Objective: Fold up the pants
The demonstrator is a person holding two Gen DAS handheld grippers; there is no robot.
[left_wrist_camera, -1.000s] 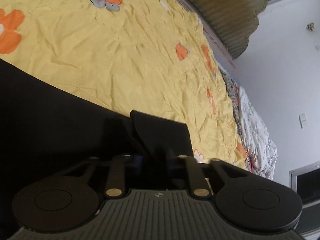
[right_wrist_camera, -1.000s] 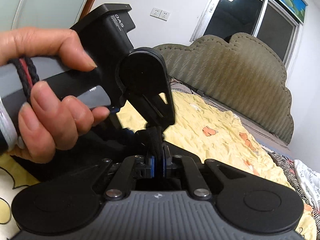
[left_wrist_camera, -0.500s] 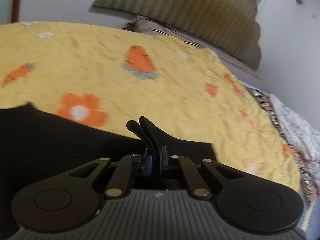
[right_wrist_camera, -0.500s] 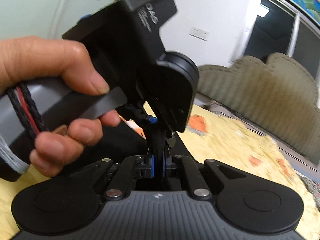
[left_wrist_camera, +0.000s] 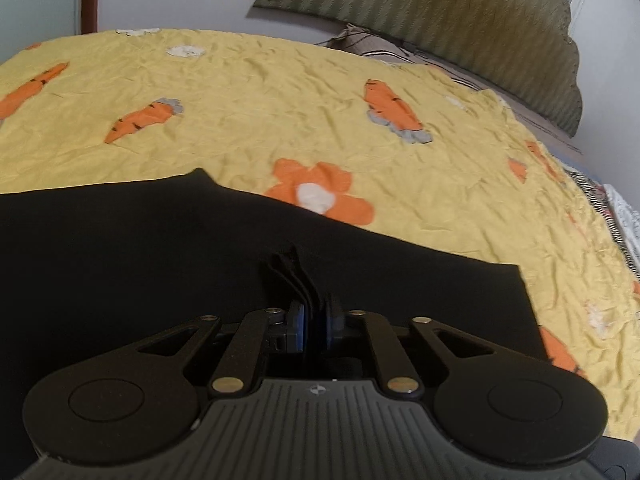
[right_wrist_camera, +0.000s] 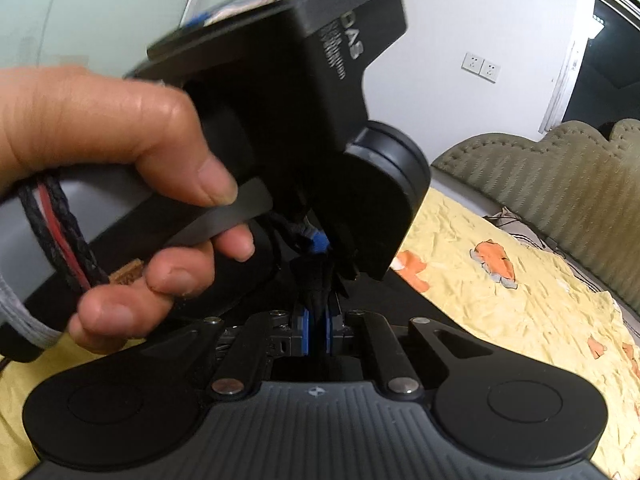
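Observation:
Black pants [left_wrist_camera: 120, 260] lie spread on the yellow bed sheet [left_wrist_camera: 280, 100]. My left gripper [left_wrist_camera: 316, 320] sits over their near edge, and a raised fold of black fabric [left_wrist_camera: 290, 276] stands between its blue pads. Its jaws are opening while the fold still fills the gap. In the right wrist view my right gripper [right_wrist_camera: 316, 332] is shut on a thick bunch of the same black fabric [right_wrist_camera: 314, 288]. Close above it a hand [right_wrist_camera: 120, 140] holds the left gripper [right_wrist_camera: 320, 248], whose body hides most of the pants.
A green padded headboard [left_wrist_camera: 440, 12] stands at the far end of the bed. Striped and white bedding [left_wrist_camera: 624, 216] lies along the right edge. A white wall with sockets [right_wrist_camera: 480, 66] and a dark window [right_wrist_camera: 608, 60] lie beyond.
The left view swung round to face the headboard, and more of the flat pants shows. Its pads closed on the fold, then spread slightly. In the right view the left gripper and hand came nearer.

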